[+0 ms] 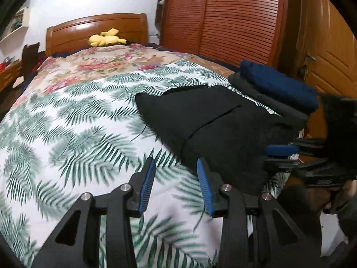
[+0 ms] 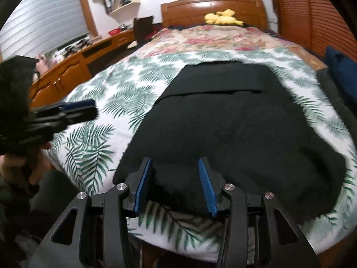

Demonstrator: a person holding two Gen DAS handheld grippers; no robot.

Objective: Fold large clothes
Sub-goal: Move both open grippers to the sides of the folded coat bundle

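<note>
A black garment [image 1: 223, 129] [image 2: 234, 129] lies folded flat on the leaf-print bedspread [image 1: 78, 122] [image 2: 107, 93], near the bed's foot. My left gripper [image 1: 175, 160] hovers open over bare bedspread just left of the garment's near corner, with nothing between its blue pads [image 1: 147, 183]. In the right wrist view it shows as a blurred shape, the left gripper [image 2: 75, 109], off the garment's left side. My right gripper [image 2: 174, 159] is open over the garment's near edge, black cloth showing in the gap between its pads [image 2: 141, 185]. From the side the right gripper [image 1: 281, 156] sits at the garment's right end.
A stack of folded clothes, navy over dark grey [image 1: 279, 87] [image 2: 339, 71], sits at the bed's right edge. A yellow plush toy [image 1: 107, 39] [image 2: 223, 17] lies by the wooden headboard [image 1: 96, 29]. A louvred wardrobe [image 1: 223, 17] stands right, a low wooden dresser [image 2: 67, 73] left.
</note>
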